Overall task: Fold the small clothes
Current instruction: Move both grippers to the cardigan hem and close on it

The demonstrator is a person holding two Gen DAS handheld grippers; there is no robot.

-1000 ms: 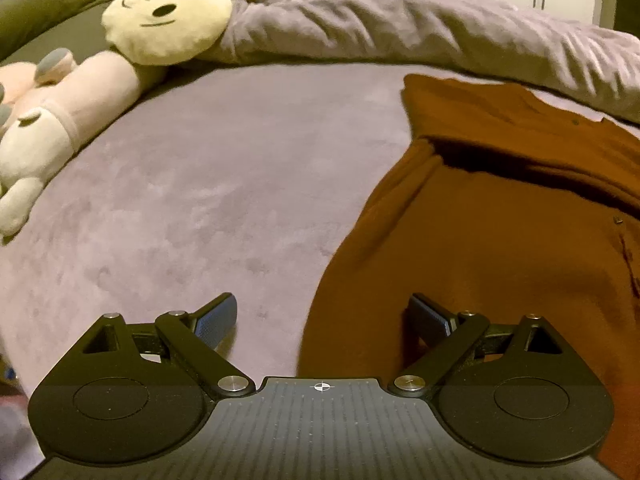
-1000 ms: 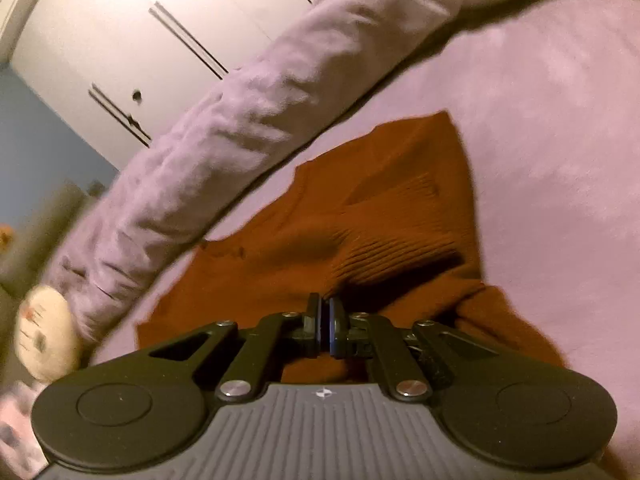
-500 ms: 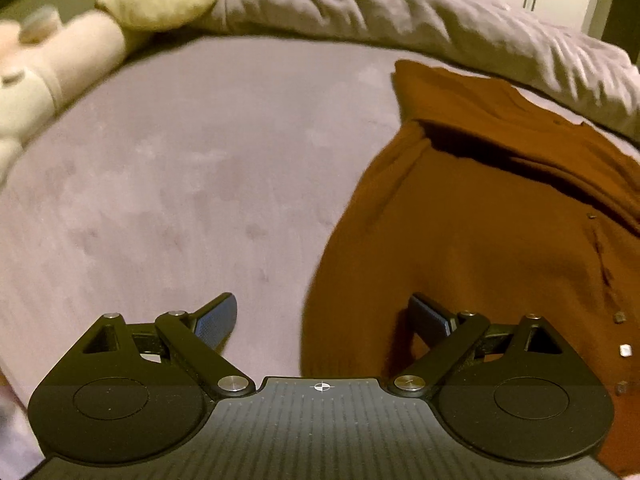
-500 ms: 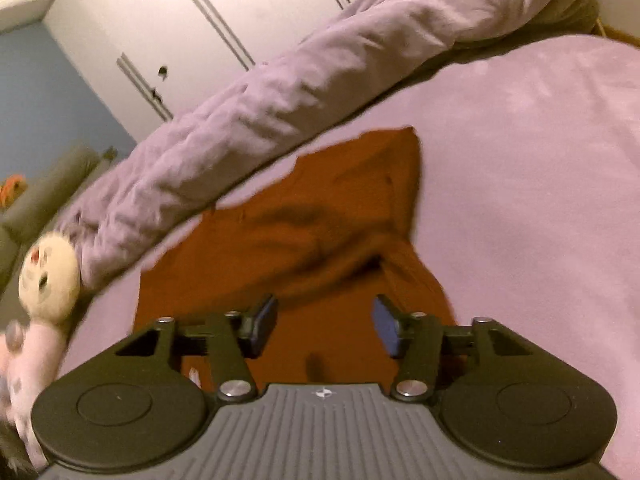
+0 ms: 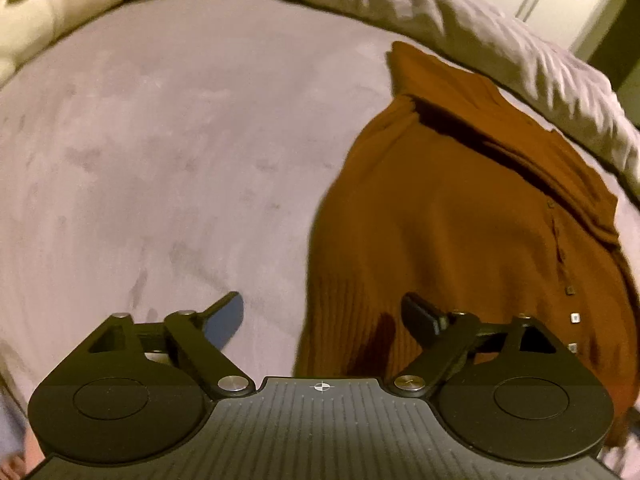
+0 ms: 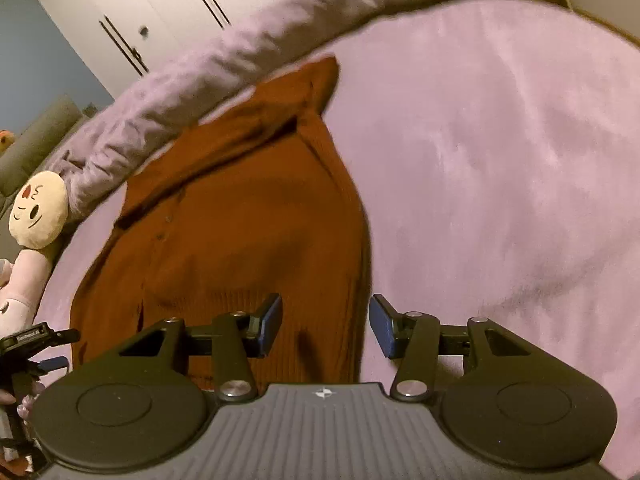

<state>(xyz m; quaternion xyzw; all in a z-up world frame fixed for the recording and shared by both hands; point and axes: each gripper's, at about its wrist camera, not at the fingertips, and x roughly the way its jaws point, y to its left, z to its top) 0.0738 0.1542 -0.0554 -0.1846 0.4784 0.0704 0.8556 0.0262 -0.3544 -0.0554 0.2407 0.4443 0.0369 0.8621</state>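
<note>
A rust-brown knit cardigan (image 5: 460, 220) with small buttons lies flat on a mauve bed cover (image 5: 180, 160), both sleeves folded in over the body. It also shows in the right wrist view (image 6: 248, 232). My left gripper (image 5: 322, 314) is open and empty, straddling the cardigan's lower left edge. My right gripper (image 6: 324, 326) is open and empty over the cardigan's lower right edge, one finger above the ribbed hem, the other above the cover. The left gripper (image 6: 36, 340) also shows at the left of the right wrist view.
A rolled mauve blanket (image 5: 460, 16) runs along the far side of the bed (image 6: 208, 80). A cream and pink plush toy (image 6: 36, 212) lies at the far left (image 5: 48, 12). White wardrobe doors (image 6: 168, 8) stand behind. Bare bed cover (image 6: 500, 160) spreads right of the cardigan.
My right gripper let go of the right sleeve it was holding, opened, and drew back to the hem. The sleeve now lies folded on the body. My left gripper tipped down toward the lower left edge.
</note>
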